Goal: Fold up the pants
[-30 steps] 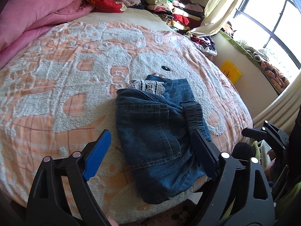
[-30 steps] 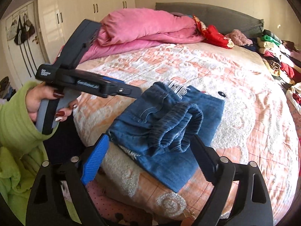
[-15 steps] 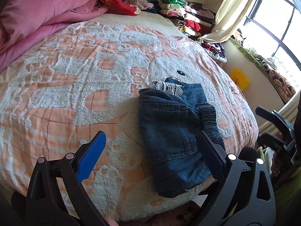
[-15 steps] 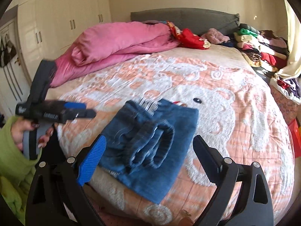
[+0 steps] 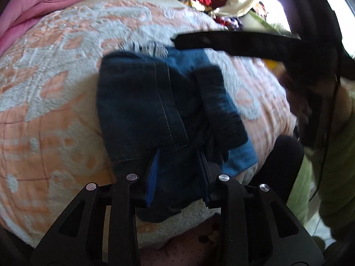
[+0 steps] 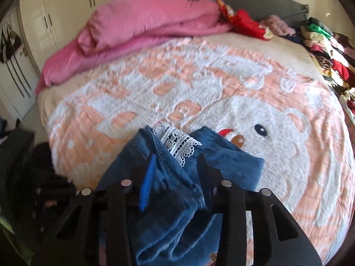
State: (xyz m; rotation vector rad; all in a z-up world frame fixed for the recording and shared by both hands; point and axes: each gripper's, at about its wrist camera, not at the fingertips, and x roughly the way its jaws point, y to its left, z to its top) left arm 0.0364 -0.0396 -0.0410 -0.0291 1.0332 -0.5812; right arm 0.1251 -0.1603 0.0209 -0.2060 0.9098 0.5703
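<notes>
My left gripper (image 5: pixel 179 173) has its jaws clamped on the near edge of the folded pants (image 5: pixel 142 110), with dark denim bunched between the blue pad and the black one. My right gripper (image 6: pixel 175 177) has its jaws clamped on the same pants (image 6: pixel 177 199), gripping a thick gather of blue denim just below the white lace trim (image 6: pixel 177 144) that shows at the fold.

The pants lie on the bed (image 5: pixel 55 88) at its near edge, a compact bundle on the peach and white bedspread (image 6: pixel 221 88). In the left wrist view a stitched seam runs down the top layer, a ribbed dark band lies along the right side of the bundle, and a lighter blue corner pokes out toward the edge of the bed. The right gripper's black body crosses the upper right of that view, above the far side of the bundle, and the picture is blurred there. A green sleeve (image 5: pixel 332 155) shows at the right.

In the right wrist view the denim rises into my jaws and part of it hangs below them over the near edge of the bed. A pink quilt (image 6: pixel 137 28) is heaped along the far left corner of the bed, a red garment (image 6: pixel 246 24) lies by the grey headboard (image 6: pixel 266 4), and stacked clothes (image 6: pixel 328 51) run along the far right edge. White wardrobe doors (image 6: pixel 66 11) stand beyond the bed at the left.
</notes>
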